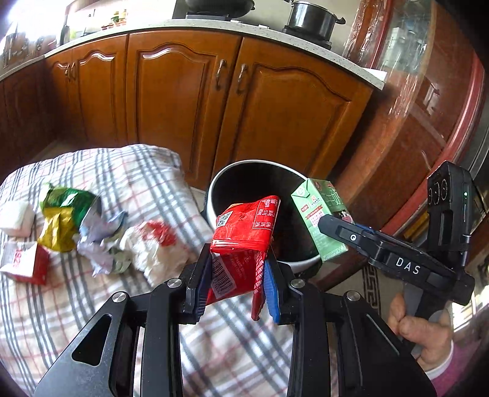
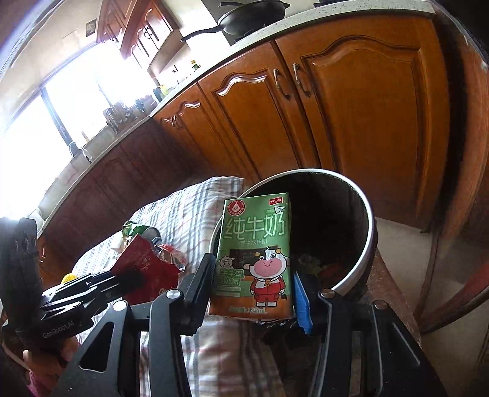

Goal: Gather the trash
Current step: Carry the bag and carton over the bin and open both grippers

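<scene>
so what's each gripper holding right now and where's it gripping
The left gripper clamps the red wrapper near its lower end. The right gripper clamps the green milk carton by its lower sides.

Right gripper [image 2: 252,287] clamping green milk carton [image 2: 255,250] (upright), before bin [image 2: 363,213]

a home kitchen: wooden cabinets [image 1: 171,100], stove pot [image 1: 311,18], countertop [image 2: 183,82].

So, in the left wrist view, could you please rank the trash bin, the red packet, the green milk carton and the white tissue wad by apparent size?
1. trash bin
2. red packet, though nearness to the camera inflates it
3. green milk carton, partly hidden by the right gripper
4. white tissue wad
</scene>
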`<action>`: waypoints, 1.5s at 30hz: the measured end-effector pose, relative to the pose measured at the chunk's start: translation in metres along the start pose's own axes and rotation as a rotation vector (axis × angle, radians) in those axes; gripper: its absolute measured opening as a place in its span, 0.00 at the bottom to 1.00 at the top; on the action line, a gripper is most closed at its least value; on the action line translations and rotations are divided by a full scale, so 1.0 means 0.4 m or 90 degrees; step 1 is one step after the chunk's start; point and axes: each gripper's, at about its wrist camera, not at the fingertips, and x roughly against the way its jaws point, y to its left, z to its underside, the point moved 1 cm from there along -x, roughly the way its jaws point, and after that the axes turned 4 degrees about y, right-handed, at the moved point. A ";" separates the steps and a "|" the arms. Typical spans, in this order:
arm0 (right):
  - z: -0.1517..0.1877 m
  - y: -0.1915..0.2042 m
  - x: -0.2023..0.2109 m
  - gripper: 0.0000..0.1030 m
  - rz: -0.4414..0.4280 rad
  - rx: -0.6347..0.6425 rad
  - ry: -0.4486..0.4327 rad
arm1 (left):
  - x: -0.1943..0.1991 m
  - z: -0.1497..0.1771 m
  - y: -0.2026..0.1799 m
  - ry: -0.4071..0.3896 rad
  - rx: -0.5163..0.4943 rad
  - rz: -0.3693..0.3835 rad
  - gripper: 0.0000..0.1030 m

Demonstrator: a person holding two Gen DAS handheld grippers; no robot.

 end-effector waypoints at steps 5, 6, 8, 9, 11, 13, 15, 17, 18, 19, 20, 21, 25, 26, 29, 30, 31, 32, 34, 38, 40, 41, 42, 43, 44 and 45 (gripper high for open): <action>-0.015 -0.019 -0.008 0.46 0.009 0.007 0.005 | -0.037 -0.042 -0.022 0.004 -0.011 0.000 0.28; -0.019 -0.025 -0.013 0.46 0.013 0.008 0.007 | -0.047 -0.051 -0.029 0.006 -0.012 -0.001 0.28; -0.026 -0.037 -0.016 0.46 0.018 0.009 0.011 | -0.064 -0.064 -0.035 0.013 -0.015 -0.002 0.28; -0.028 -0.042 -0.017 0.46 0.021 0.010 0.013 | -0.072 -0.068 -0.037 0.015 -0.017 -0.003 0.28; -0.032 -0.048 -0.019 0.46 0.024 0.013 0.015 | -0.089 -0.077 -0.042 0.020 -0.021 -0.008 0.28; -0.035 -0.056 -0.024 0.46 0.027 0.011 0.018 | -0.105 -0.083 -0.044 0.027 -0.021 -0.009 0.28; -0.043 -0.067 -0.031 0.46 0.029 0.009 0.021 | -0.118 -0.088 -0.044 0.032 -0.020 -0.010 0.28; -0.046 -0.067 -0.037 0.46 0.030 0.009 0.025 | -0.128 -0.092 -0.046 0.036 -0.019 -0.012 0.28; -0.048 -0.067 -0.040 0.46 0.031 0.010 0.026 | -0.134 -0.093 -0.048 0.038 -0.021 -0.012 0.28; -0.051 -0.066 -0.043 0.46 0.031 0.011 0.027 | -0.137 -0.093 -0.050 0.039 -0.022 -0.012 0.28; -0.054 -0.068 -0.046 0.46 0.031 0.011 0.028 | -0.140 -0.094 -0.053 0.039 -0.024 -0.014 0.28; -0.057 -0.074 -0.048 0.46 0.030 0.010 0.028 | -0.143 -0.095 -0.058 0.040 -0.026 -0.016 0.28; -0.065 -0.087 -0.054 0.46 0.031 0.007 0.033 | -0.152 -0.098 -0.067 0.045 -0.024 -0.014 0.28; -0.067 -0.091 -0.054 0.46 0.030 0.007 0.034 | -0.154 -0.100 -0.068 0.045 -0.023 -0.014 0.28; -0.070 -0.096 -0.054 0.46 0.034 0.008 0.037 | -0.158 -0.104 -0.070 0.044 -0.024 -0.013 0.28; -0.073 -0.099 -0.055 0.46 0.035 0.008 0.038 | -0.161 -0.105 -0.071 0.045 -0.024 -0.013 0.28; -0.075 -0.102 -0.056 0.46 0.036 0.007 0.039 | -0.162 -0.105 -0.070 0.046 -0.024 -0.013 0.28; -0.077 -0.104 -0.056 0.46 0.037 0.007 0.039 | -0.165 -0.107 -0.069 0.047 -0.024 -0.014 0.28; -0.083 -0.109 -0.055 0.46 0.041 0.004 0.038 | -0.171 -0.111 -0.069 0.050 -0.021 -0.014 0.30; -0.090 -0.119 -0.058 0.48 0.044 -0.001 0.041 | -0.178 -0.115 -0.065 0.052 -0.012 -0.022 0.44; -0.095 -0.125 -0.062 0.49 0.048 -0.003 0.044 | -0.179 -0.114 -0.063 0.054 -0.007 -0.017 0.49; -0.096 -0.129 -0.063 0.50 0.050 -0.006 0.046 | -0.178 -0.113 -0.063 0.055 -0.006 -0.016 0.54; -0.098 -0.130 -0.063 0.55 0.047 -0.008 0.046 | -0.177 -0.112 -0.062 0.054 -0.005 -0.014 0.59; -0.098 -0.131 -0.062 0.58 0.044 -0.009 0.045 | -0.174 -0.111 -0.062 0.052 -0.003 -0.011 0.61; -0.096 -0.131 -0.058 0.62 0.045 -0.009 0.042 | -0.169 -0.109 -0.060 0.048 -0.002 -0.008 0.63; -0.093 -0.130 -0.055 0.62 0.045 -0.010 0.039 | -0.165 -0.108 -0.059 0.045 -0.001 -0.002 0.65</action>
